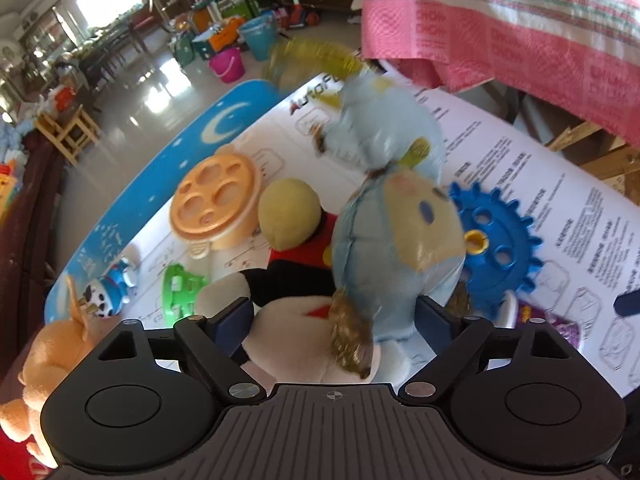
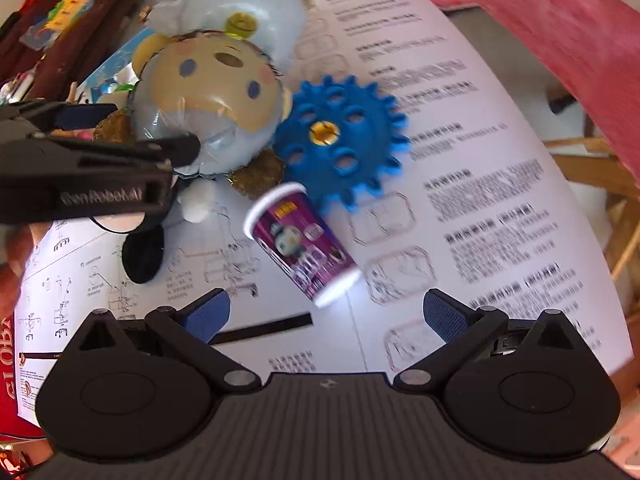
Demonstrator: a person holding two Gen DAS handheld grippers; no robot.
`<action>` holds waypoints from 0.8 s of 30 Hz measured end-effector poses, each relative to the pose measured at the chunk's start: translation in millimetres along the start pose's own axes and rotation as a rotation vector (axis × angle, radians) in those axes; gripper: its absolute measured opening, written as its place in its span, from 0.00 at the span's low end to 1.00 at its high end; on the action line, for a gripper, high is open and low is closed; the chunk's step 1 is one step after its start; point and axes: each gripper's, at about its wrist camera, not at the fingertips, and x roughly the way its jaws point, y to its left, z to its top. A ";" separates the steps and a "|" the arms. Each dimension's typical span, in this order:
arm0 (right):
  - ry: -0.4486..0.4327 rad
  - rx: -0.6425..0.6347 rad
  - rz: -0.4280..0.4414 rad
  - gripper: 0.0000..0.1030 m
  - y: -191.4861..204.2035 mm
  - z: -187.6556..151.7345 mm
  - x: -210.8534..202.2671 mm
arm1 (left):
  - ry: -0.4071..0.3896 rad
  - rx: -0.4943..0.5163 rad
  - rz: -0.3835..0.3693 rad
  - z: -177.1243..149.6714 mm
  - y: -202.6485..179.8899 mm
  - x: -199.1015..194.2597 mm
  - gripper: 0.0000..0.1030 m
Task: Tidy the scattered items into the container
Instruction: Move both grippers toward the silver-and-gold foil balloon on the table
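Note:
A light blue foil balloon doll (image 1: 396,236) with a tan face lies between the fingers of my open left gripper (image 1: 335,312); it also shows in the right wrist view (image 2: 208,92), where the left gripper (image 2: 132,148) reaches it from the left. Under it lies a plush mouse toy (image 1: 296,280). A blue plastic gear (image 2: 340,136) lies beside the balloon. A purple cup (image 2: 304,244) lies on its side just ahead of my open, empty right gripper (image 2: 326,316). No container is clearly in view.
All rest on a large white printed sheet (image 2: 460,200). An orange round lid (image 1: 214,200), a green toy (image 1: 180,292), a small blue-white figure (image 1: 108,292) and an orange plush (image 1: 52,364) lie at left. A pink cloth (image 1: 520,32) hangs at right.

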 end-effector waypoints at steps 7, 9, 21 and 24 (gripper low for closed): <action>-0.034 -0.013 0.013 0.99 -1.7 21.0 -9.1 | 0.026 -0.071 0.034 -11.5 34.4 3.0 0.70; -0.054 0.001 0.021 0.99 -4.1 29.3 -17.0 | 0.031 -0.115 0.009 -14.3 47.1 2.7 0.70; -0.186 0.076 0.134 0.99 15.2 116.4 -37.7 | 0.028 -0.129 -0.013 -17.7 49.2 2.9 0.75; -0.177 0.147 0.134 0.99 8.8 135.4 -23.1 | 0.014 -0.135 -0.042 -19.0 51.5 -0.9 0.82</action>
